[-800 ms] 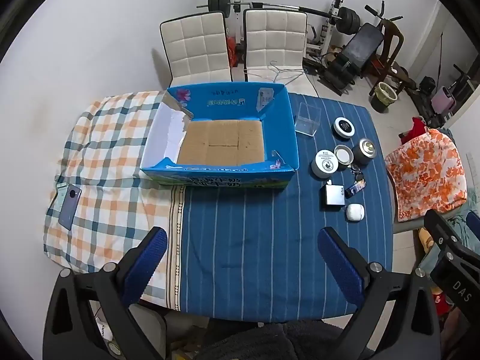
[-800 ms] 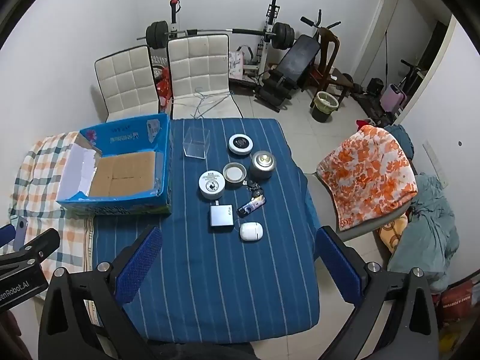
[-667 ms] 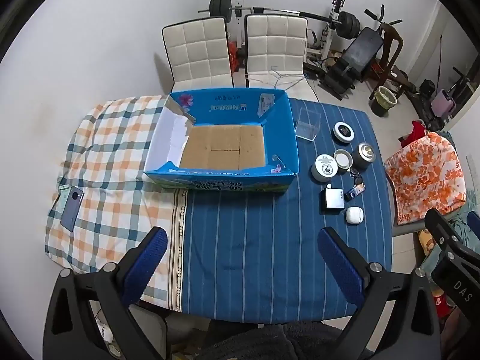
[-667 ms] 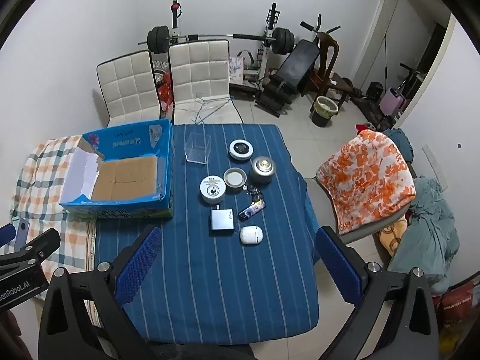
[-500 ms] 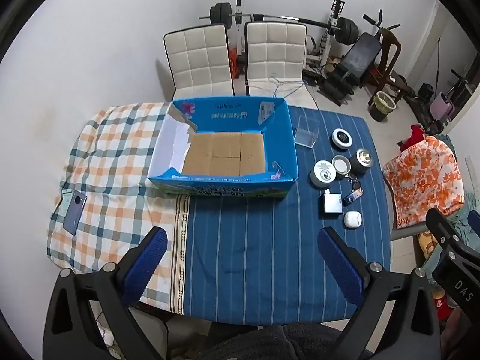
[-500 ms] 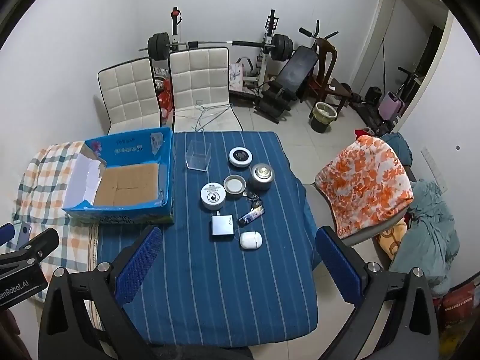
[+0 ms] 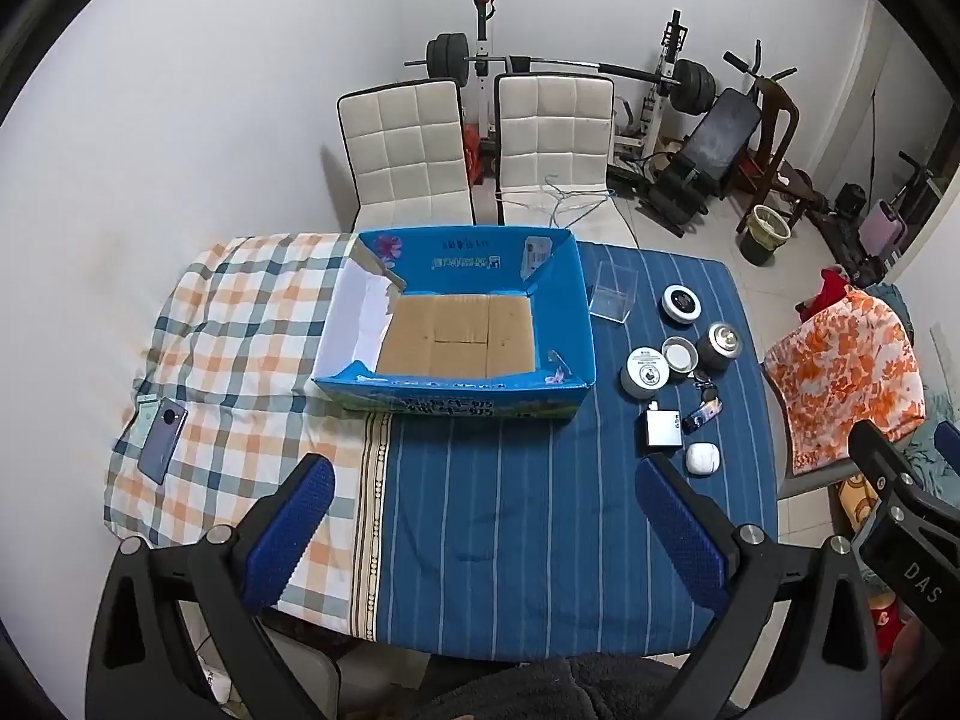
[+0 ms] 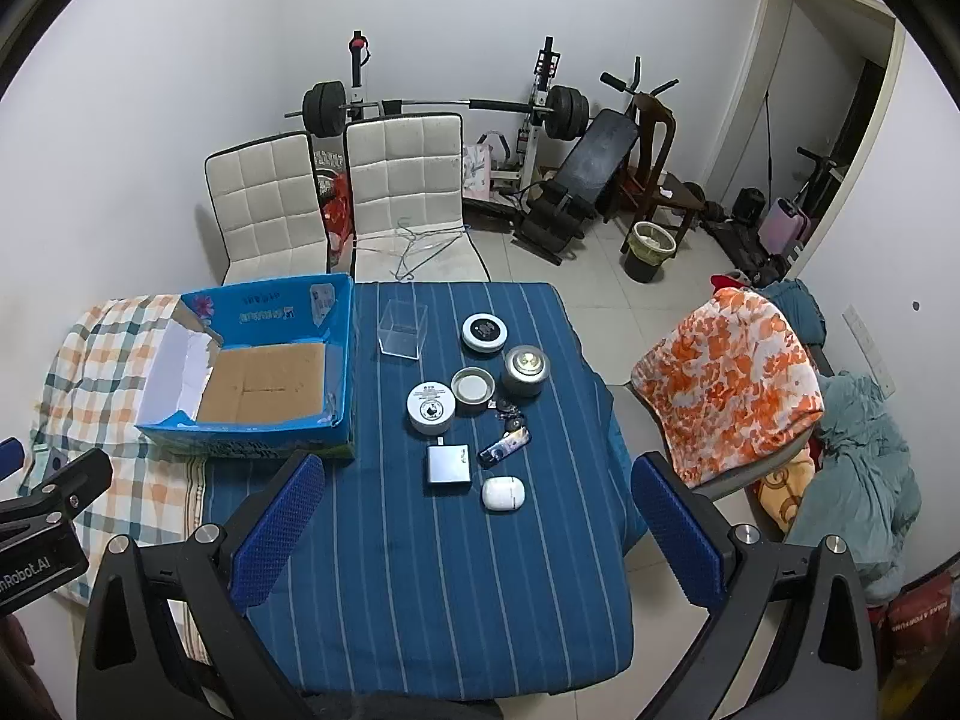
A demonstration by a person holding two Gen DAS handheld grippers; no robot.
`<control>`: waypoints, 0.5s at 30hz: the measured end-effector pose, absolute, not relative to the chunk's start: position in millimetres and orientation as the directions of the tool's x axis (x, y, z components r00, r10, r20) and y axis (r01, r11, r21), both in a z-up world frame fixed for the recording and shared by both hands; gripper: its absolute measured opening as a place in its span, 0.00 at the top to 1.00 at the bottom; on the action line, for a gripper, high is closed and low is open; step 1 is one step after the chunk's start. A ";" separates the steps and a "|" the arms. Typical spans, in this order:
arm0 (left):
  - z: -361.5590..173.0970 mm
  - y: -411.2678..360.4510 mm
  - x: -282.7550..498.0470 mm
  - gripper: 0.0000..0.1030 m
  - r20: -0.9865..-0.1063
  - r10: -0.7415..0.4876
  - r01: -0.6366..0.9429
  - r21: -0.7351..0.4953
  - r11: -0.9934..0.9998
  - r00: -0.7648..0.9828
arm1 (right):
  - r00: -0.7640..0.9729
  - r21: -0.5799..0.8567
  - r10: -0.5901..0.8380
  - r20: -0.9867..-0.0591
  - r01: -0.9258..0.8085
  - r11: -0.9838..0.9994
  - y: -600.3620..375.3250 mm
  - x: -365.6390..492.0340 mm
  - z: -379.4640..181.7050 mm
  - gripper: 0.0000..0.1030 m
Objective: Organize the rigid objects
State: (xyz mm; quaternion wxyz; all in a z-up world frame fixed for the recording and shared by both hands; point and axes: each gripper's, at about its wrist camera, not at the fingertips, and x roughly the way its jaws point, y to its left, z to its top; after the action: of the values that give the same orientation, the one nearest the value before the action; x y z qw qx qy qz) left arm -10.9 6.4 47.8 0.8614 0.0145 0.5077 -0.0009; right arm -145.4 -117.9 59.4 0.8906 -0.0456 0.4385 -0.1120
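Note:
An open blue cardboard box (image 7: 576,306) (image 8: 342,348) with a bare brown floor sits mid-table. To its right lie small rigid objects: a clear plastic box (image 8: 403,327), a black-faced round tin (image 8: 485,332), a metal canister (image 8: 525,370), a white lid (image 8: 473,387), a white round tin (image 8: 429,408), a grey charger block (image 8: 447,463), a key fob (image 8: 504,445) and a white earbud case (image 8: 503,492) (image 7: 702,457). My left gripper (image 7: 480,516) and right gripper (image 8: 474,516) hang open high above the table's near edge, nothing between the fingers.
The table carries a blue striped cloth (image 8: 444,570) and a checked cloth (image 7: 240,336) with a phone (image 7: 162,438) on it. Two white chairs (image 7: 480,144) stand behind; a chair draped in orange floral fabric (image 8: 726,378) stands right. Gym gear lines the back wall.
Both grippers have risen and drawn back, so the table looks smaller and more of the room shows. Nothing on the table has moved.

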 end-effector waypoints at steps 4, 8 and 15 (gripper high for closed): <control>49.5 5.7 -13.3 0.00 -0.870 0.018 0.014 0.028 1.000 0.492 | 0.592 -0.181 -0.241 -0.769 0.160 0.970 -115.8 -145.8 57.7 0.00; 49.9 7.1 -13.6 0.00 -0.871 0.017 0.014 0.027 1.000 0.491 | 0.590 -0.180 -0.241 -0.771 0.161 0.970 -116.3 -146.3 57.9 0.00; 48.2 6.6 -16.9 0.00 -0.874 0.018 0.013 0.028 1.000 0.486 | 0.578 -0.180 -0.242 -0.779 0.164 0.970 -120.0 -145.6 54.7 0.00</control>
State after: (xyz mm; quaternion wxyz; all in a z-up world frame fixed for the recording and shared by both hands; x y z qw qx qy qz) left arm -16.9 6.6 48.2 0.8618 0.0155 0.5070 0.0015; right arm -145.6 -120.0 54.7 0.8872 -0.0439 0.4447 -0.1144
